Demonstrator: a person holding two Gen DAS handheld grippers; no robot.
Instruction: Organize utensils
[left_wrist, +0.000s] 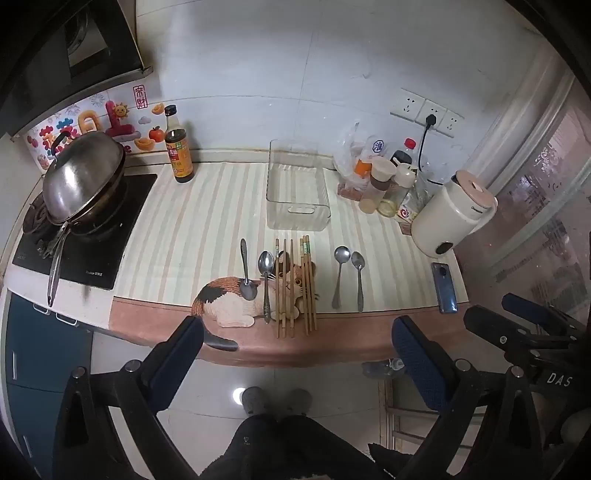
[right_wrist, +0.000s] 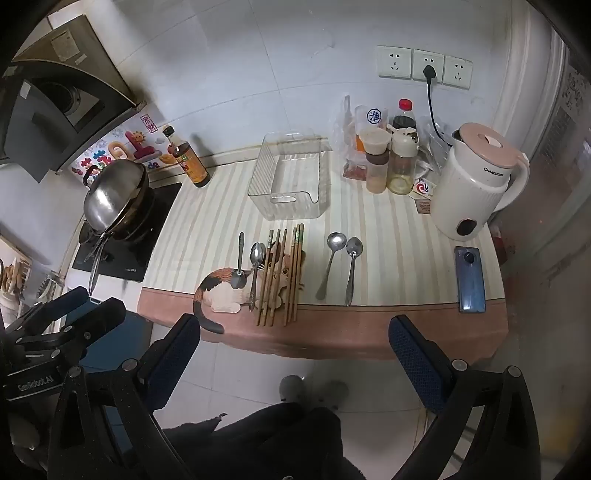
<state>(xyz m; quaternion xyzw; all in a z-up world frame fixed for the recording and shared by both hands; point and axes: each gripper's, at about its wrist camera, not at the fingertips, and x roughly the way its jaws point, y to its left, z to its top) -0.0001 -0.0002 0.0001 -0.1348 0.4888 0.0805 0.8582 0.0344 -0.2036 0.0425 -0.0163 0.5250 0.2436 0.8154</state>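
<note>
Several wooden chopsticks lie in two bunches at the counter's front edge. Two metal spoons lie left of them on a cat picture. Two more spoons lie to their right. A clear plastic bin stands empty behind them. My left gripper is open and empty, held back from the counter edge. My right gripper is open and empty too, beside it; its body shows in the left wrist view.
A wok sits on the stove at left, with a sauce bottle beside it. Jars and bottles and a white kettle stand at back right. A blue phone lies at the right front edge.
</note>
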